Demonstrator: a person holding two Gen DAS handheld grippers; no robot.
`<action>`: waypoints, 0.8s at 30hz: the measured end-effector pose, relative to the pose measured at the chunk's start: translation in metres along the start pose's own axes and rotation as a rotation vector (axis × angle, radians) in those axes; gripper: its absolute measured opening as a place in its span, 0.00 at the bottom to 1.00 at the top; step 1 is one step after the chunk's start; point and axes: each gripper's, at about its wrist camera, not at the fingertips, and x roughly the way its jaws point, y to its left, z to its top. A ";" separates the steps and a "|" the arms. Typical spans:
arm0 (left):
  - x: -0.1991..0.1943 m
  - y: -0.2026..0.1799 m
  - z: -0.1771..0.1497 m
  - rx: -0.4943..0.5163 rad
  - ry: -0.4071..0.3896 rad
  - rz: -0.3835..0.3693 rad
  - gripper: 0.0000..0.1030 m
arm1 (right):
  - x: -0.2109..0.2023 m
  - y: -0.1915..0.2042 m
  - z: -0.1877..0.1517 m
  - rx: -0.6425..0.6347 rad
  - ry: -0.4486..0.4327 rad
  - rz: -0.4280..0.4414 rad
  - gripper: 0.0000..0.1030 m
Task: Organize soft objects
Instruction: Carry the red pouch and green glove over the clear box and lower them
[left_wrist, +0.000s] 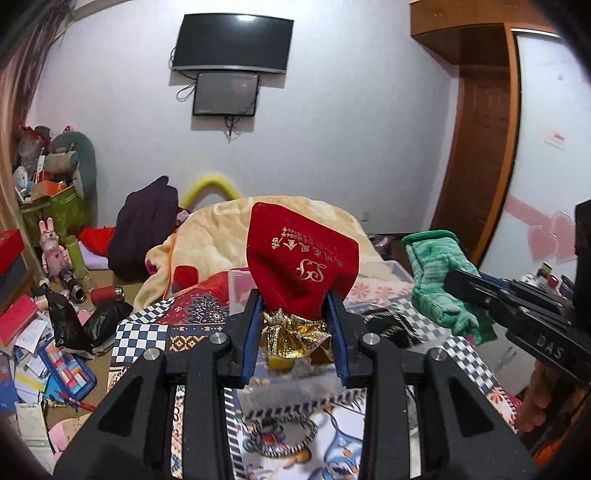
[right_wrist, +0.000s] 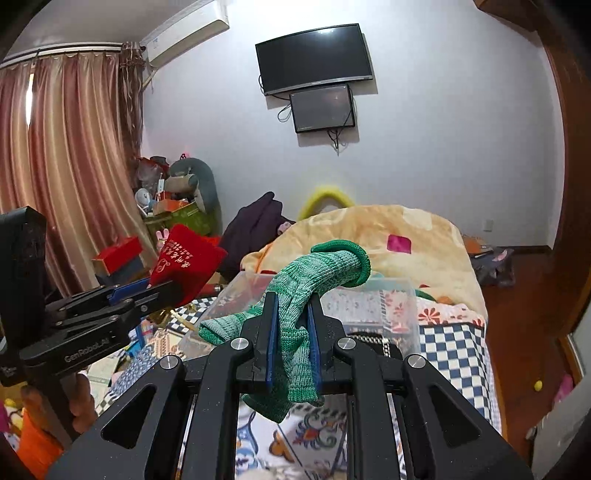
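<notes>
White walls close in a cluttered bedroom, with a dark television (left_wrist: 233, 43) mounted high and a smaller screen (left_wrist: 225, 94) just under it, pink-brown curtains (right_wrist: 62, 155) at the left in the right wrist view, and a bed (right_wrist: 454, 332) covered in checkered and floral patchwork. On the bed a cream blanket (left_wrist: 221, 236) is heaped at the far end, and a clear plastic box (right_wrist: 373, 306) sits nearer, just beyond both tools. The left tongs (left_wrist: 295, 295) are clenched on a red pouch (left_wrist: 301, 258) with gold lettering; the pouch stands up from between the blue pads, its body fanning out above and beyond the tips, while its gold ruffled neck (left_wrist: 295, 338) bunches below, inside the gap between the fingers. Seen from the right wrist camera, that pouch (right_wrist: 184, 258) juts up and to the right off the left tongs (right_wrist: 159, 291), held in the air to the left of the box. The right tongs (right_wrist: 291, 314) are clenched on a green knitted glove (right_wrist: 317, 273): its cuff arches up and forward over the box, one finger of it pokes out to the left of the pads, and the rest hangs down through the gap toward the camera. From the left wrist view the glove (left_wrist: 436, 273) rises beyond the tip of the right tongs (left_wrist: 469, 291), well to the right of the pouch and not touching it. Boxes, toys and papers crowd the floor (left_wrist: 40, 332) at the left.
</notes>
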 end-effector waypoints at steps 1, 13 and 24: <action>0.005 0.001 0.001 -0.004 0.006 0.003 0.32 | 0.002 0.000 0.000 -0.002 0.005 -0.001 0.13; 0.063 0.008 -0.015 -0.003 0.116 0.049 0.32 | 0.060 0.001 -0.006 -0.033 0.156 -0.028 0.13; 0.085 0.000 -0.032 0.037 0.199 0.036 0.34 | 0.087 0.003 -0.022 -0.093 0.255 -0.086 0.16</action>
